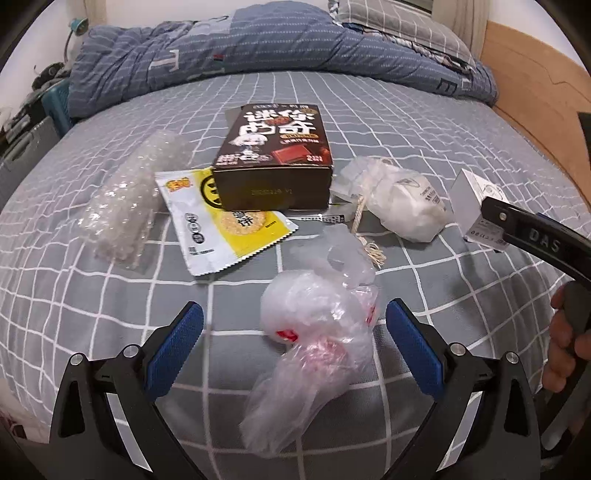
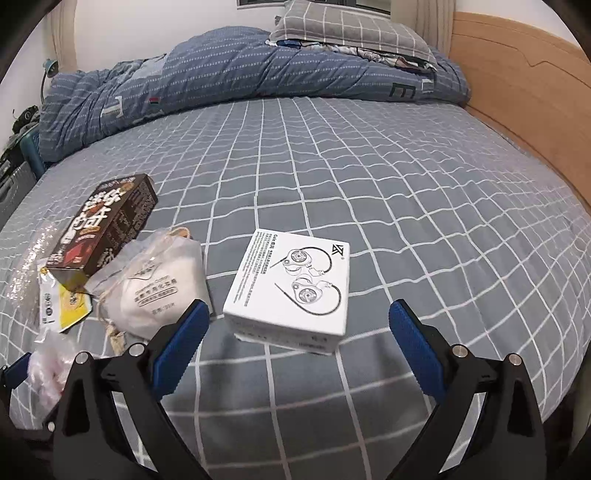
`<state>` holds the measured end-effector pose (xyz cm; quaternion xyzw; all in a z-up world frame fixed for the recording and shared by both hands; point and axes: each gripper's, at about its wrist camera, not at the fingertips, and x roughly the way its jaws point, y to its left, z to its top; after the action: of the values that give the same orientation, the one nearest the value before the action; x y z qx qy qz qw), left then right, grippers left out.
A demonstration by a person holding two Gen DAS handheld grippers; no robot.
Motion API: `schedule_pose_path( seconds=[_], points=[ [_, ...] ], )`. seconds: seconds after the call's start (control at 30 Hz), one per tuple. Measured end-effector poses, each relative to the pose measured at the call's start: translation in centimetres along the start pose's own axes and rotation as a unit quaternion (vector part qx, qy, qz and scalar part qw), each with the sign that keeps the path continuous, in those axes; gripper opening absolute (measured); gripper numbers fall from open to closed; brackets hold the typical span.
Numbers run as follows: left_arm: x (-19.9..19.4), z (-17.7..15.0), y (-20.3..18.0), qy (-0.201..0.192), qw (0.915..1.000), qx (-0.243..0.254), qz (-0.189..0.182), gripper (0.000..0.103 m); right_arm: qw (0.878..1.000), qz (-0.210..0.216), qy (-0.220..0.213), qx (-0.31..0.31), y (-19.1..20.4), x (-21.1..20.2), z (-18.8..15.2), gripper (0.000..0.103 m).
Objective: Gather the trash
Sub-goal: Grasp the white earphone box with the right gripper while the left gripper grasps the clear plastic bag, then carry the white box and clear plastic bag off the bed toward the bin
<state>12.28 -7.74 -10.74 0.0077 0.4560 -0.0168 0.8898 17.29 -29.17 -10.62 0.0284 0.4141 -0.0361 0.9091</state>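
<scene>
Trash lies on a grey checked bed. In the left wrist view my left gripper (image 1: 293, 321) is open, its blue pads on either side of a crumpled clear plastic bag (image 1: 317, 328) without touching it. Beyond lie a dark brown snack box (image 1: 275, 158), a yellow-white wrapper (image 1: 221, 221), bubble wrap (image 1: 129, 199), a white pouch in plastic (image 1: 402, 199) and a white earphone box (image 1: 476, 206). In the right wrist view my right gripper (image 2: 295, 325) is open, just short of the white earphone box (image 2: 291, 288); the pouch (image 2: 155, 291) and snack box (image 2: 107, 225) lie to its left.
A rolled blue quilt (image 2: 240, 77) and a checked pillow (image 2: 351, 29) lie at the far end of the bed. A wooden bed frame (image 2: 517, 103) runs along the right side. A dark suitcase (image 1: 26, 147) and clutter stand beyond the left edge.
</scene>
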Motion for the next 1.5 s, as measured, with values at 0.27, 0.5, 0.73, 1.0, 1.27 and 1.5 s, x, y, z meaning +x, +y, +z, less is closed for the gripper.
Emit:
schedule_pose_path(
  seconds=[0.27,0.5,0.73,1.0,1.27,1.5],
  points=[
    [1.1,-0.1,0.3,0.012,0.9999,-0.006,-0.01,0.084,1.0,-0.01,0.01,0.0,0.1,2.0,0.6,0.094],
    [1.7,-0.4,0.1,0.029,0.9994,0.003,-0.02,0.06,1.0,-0.009,0.019,-0.003,0.2,3.0,0.8,0.084],
    [1.9,-0.6,-0.2,0.037,0.999,0.013,-0.02,0.053,0.999,0.005,0.032,-0.009,0.4,3.4,0.9,0.07],
    [1.1,-0.3,0.0,0.029,0.9993,0.012,-0.021,0.047,1.0,0.005,0.019,-0.007,0.4,2.0,1.4,0.07],
    [-1.0,0.3,0.6,0.004,0.9996,0.016,-0.023,0.047,1.0,0.014,0.007,-0.011,0.0,-0.2,2.2,0.069],
    [-3.0,0.4,1.7,-0.023,0.9995,0.017,-0.014,0.047,0.999,0.027,-0.013,-0.015,-0.5,-3.2,2.0,0.069]
  ],
)
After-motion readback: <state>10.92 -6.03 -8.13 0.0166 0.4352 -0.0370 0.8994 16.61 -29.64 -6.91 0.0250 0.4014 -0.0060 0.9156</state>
